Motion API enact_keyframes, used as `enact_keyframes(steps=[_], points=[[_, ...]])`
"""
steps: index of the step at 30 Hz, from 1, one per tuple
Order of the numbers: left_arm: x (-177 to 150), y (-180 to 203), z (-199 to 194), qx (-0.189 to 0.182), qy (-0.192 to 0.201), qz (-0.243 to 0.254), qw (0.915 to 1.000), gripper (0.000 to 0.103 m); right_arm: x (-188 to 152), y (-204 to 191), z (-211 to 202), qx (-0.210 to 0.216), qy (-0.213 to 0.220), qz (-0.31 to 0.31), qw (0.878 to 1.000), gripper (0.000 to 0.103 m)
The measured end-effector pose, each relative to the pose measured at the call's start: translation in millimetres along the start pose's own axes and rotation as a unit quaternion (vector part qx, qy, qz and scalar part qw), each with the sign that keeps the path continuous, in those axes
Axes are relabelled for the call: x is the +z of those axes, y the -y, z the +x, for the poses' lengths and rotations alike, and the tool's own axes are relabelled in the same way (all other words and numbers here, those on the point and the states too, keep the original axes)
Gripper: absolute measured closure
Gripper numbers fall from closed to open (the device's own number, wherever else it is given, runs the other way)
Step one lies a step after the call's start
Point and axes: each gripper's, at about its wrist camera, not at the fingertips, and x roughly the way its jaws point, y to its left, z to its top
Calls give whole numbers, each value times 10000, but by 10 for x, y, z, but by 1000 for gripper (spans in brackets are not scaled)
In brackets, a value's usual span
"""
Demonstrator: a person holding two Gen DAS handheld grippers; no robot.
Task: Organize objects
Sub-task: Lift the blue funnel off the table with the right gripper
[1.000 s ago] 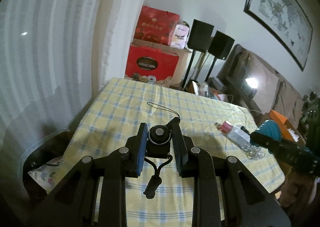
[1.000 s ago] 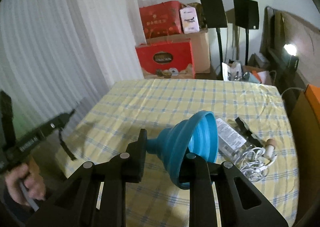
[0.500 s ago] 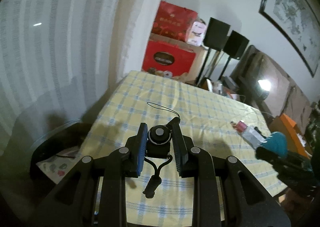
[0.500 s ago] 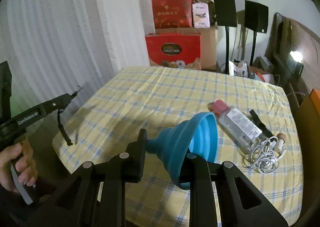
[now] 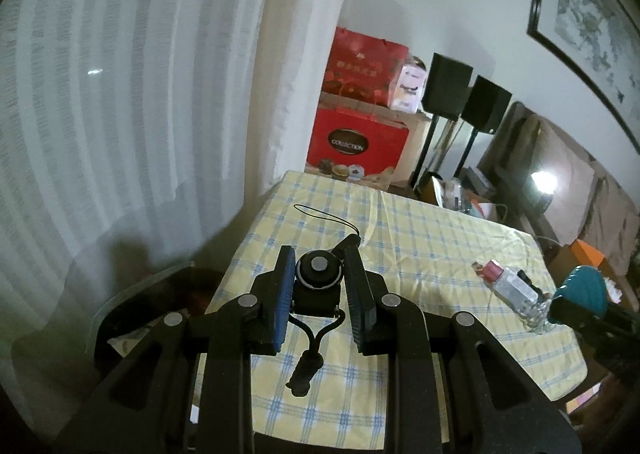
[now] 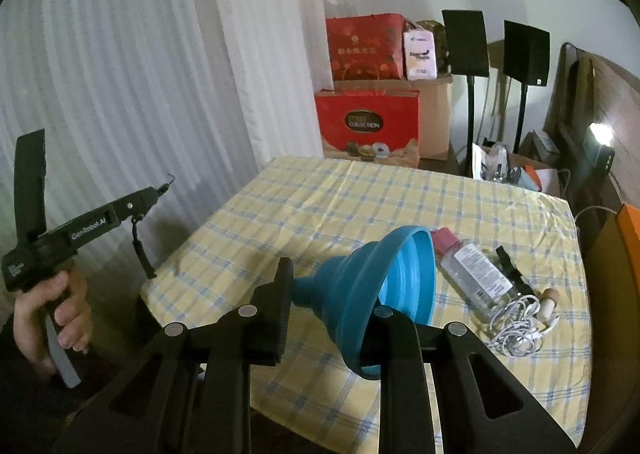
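Left gripper (image 5: 318,286): fingers clamped on small black round-topped gadget (image 5: 319,278), wrist strap (image 5: 306,368) dangling below, thin cord loop (image 5: 324,215) sticking out beyond.
Right gripper (image 6: 330,302): fingers closed on narrow spout of blue collapsible funnel (image 6: 384,290), wide mouth facing right.
Both items: held clear of worktop (image 6: 360,205), above its near edge.
Remaining on yellow checked cloth, right side: clear bottle with pink cap (image 6: 474,266) lying flat, white cable bundle (image 6: 520,324) touching its near end, dark strap (image 6: 510,270) just beside.
Change against a second earlier: both hands drawn back and raised slightly; more worktop and curtain in view, bottle farther off.
Judgement: two items collected and in transit; destination not visible; right-side cluster not yet sorted.
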Motion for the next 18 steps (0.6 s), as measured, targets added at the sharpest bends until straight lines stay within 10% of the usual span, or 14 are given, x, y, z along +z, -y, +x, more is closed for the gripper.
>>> enact_keyframes(steps=[18], points=[[173,262,-248,-146,78,36,9999,80,-236,280,-601,164,209,-38,9996,81]])
